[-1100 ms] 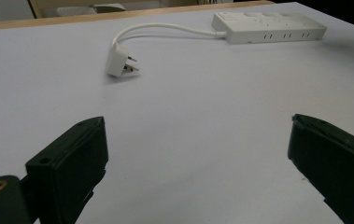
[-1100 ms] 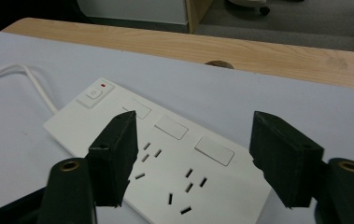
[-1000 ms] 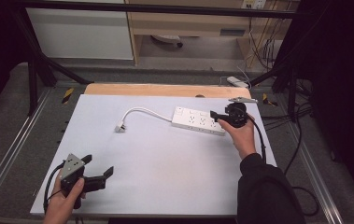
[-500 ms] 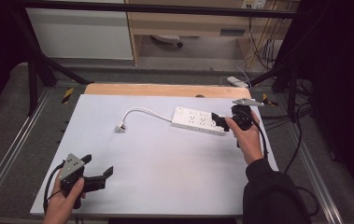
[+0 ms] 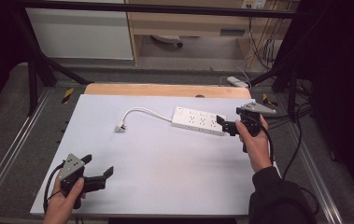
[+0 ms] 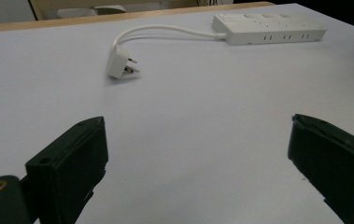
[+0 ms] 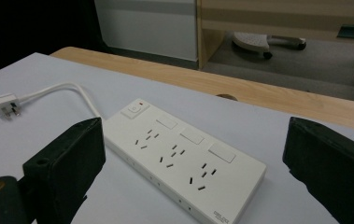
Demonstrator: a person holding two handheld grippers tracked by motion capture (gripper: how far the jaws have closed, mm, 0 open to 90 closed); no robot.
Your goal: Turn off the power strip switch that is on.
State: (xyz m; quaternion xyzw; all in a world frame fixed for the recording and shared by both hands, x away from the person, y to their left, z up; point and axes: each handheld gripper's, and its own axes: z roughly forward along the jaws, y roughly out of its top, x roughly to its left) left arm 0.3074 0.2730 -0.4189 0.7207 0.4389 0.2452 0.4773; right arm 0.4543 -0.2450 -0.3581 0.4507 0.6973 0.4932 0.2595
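A white power strip (image 5: 198, 120) lies flat at the back right of the white table (image 5: 165, 163). Its cable curves left to a white plug (image 5: 120, 126) resting on the table. My right gripper (image 5: 225, 125) is just off the strip's right end. Its jaws have just been opening, stand wide and hold nothing. In the right gripper view the strip (image 7: 184, 158) lies ahead of the jaws. My left gripper (image 5: 97, 165) rests open at the front left. In its own view the plug (image 6: 120, 65) and strip (image 6: 268, 29) lie far ahead.
A wooden strip (image 5: 165, 90) borders the table's far edge. Black frame poles (image 5: 34, 70) stand at the back left and right. Loose cables (image 5: 296, 116) hang off the right side. A cabinet and shelf stand beyond the table.
My right hand has drawn back to the right, off the strip's right end, and its jaws stand wider. The strip, the plug and the left gripper have stayed put.
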